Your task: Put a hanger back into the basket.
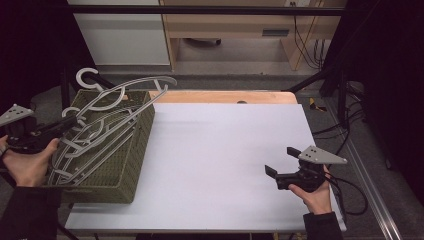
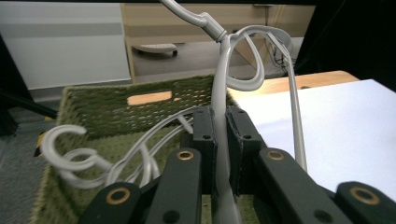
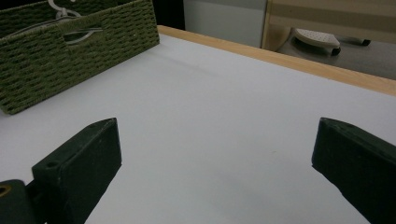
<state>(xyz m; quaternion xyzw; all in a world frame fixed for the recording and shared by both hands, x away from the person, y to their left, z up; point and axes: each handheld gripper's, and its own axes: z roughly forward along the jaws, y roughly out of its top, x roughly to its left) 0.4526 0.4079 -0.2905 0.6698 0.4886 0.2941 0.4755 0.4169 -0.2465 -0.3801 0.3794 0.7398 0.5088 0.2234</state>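
- White tabletop (image 1: 220, 160), wood-edged at its far side; floor and cabinets beyond.
- Right tool (image 1: 281, 164): jaws spread wide, nothing between them, low over bare tabletop.
- Left tool (image 2: 220, 140): jaws clamped on a grey hanger (image 2: 223, 93), which rises ahead of it.
- Just beyond and below: green woven basket (image 1: 131, 170) holding more hangers (image 1: 90, 145).

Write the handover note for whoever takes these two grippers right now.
Left gripper: shut on the grey hanger, gripping its bar over the green basket at the table's left.
Right gripper: open, nothing between its jaws, low over the bare white table at the right.
More hangers lie in the basket.
Done: one hanger gripped and partly lifted.
Left: probably bring it clear of the basket, then the rest.
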